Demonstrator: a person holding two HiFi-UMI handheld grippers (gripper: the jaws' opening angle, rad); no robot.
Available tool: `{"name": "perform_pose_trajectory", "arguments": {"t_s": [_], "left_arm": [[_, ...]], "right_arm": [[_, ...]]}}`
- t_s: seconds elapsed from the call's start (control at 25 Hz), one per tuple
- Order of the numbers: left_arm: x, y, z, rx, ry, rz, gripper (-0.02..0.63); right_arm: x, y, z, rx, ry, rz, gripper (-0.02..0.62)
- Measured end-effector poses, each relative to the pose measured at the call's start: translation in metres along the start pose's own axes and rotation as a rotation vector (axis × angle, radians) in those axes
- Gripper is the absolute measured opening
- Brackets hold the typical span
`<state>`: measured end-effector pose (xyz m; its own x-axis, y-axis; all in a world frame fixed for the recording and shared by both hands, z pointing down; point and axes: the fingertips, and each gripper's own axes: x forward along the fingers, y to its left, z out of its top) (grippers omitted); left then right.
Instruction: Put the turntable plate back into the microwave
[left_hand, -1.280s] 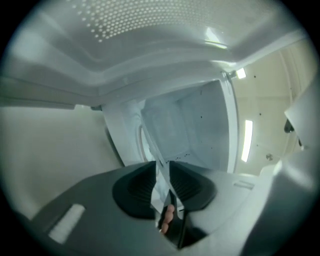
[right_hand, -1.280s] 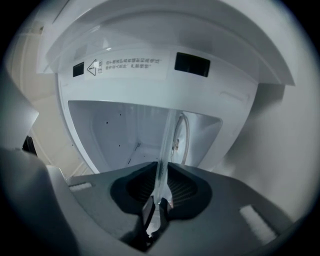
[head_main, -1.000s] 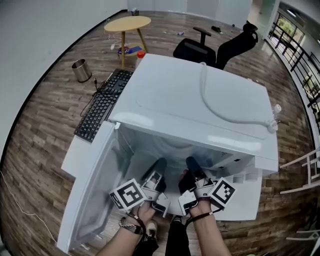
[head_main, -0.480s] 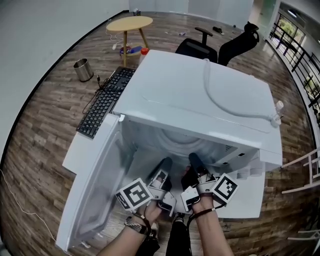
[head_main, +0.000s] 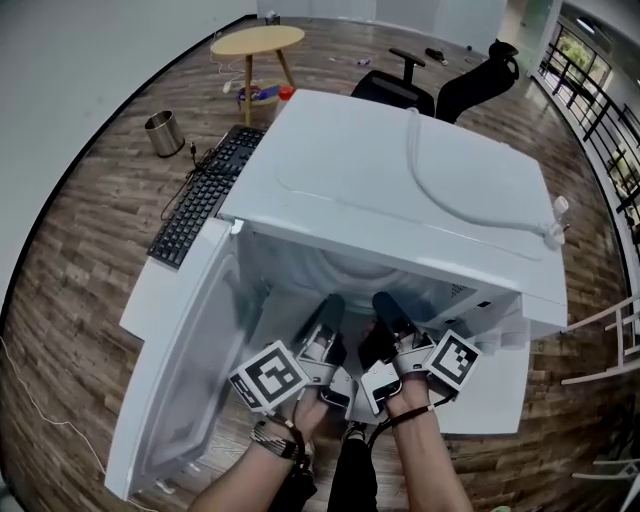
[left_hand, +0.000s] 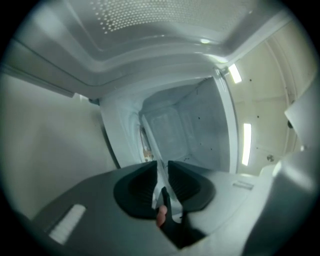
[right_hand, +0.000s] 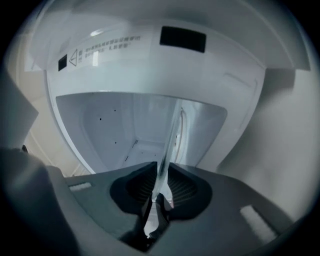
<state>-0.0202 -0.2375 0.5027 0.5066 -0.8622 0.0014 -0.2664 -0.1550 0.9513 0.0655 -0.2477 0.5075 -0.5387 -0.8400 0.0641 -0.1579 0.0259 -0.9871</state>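
1. While both tools reach level into the open microwave (head_main: 400, 180), the turntable plate (left_hand: 151, 147) is carried between them. Its clear glass rim runs edge-on through each pair of jaws, inside the cavity. I judge it is not yet seated.
2. My left tool (head_main: 330, 305) is clenched on the near rim, and its jaws have just been closing onto the glass. My right tool (head_main: 385, 303) is grasping the same rim just beside it. Its jaws have just been opening a little, yet the pads look pressed on the plate.
3. To do this step well, I would firm up the right grip before moving further, since a thin glass edge slides easily between pads.
4. I would keep both tools at the same height and advance them together, so the plate stays flat and clears the cavity walls.
5. No view shows the cavity floor or any hub, so I would lower slowly and feel for the plate to settle rather than drop it.
6. I would release both sides together, then back straight out, clear of the door (head_main: 185, 380) standing open on the left.
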Motion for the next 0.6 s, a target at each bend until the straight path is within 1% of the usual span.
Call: {"name": "perform_pose_trajectory", "arguments": {"t_s": [0.08,0.24,0.36,0.48,0.6], "left_arm": [[0.004,-0.001,0.005,0.002,-0.006,0.004,0.075],[0.01,0.002,0.013,-0.015,-0.024,0.024,0.072],[0.011,0.004,0.018,-0.02,-0.042,0.022,0.071],[0.012,0.006,0.019,-0.006,-0.036,0.028,0.072],[0.013,0.01,0.019,0.004,-0.023,0.049,0.071]], "right_arm": [[0.005,0.003,0.0,-0.006,0.017,-0.009,0.07],[0.015,0.007,0.0,-0.095,0.059,-0.038,0.083],[0.019,0.01,-0.005,-0.115,0.089,-0.03,0.084],[0.019,0.012,-0.008,-0.134,0.106,-0.024,0.086],[0.013,0.01,-0.017,-0.138,0.12,-0.027,0.087]]}}
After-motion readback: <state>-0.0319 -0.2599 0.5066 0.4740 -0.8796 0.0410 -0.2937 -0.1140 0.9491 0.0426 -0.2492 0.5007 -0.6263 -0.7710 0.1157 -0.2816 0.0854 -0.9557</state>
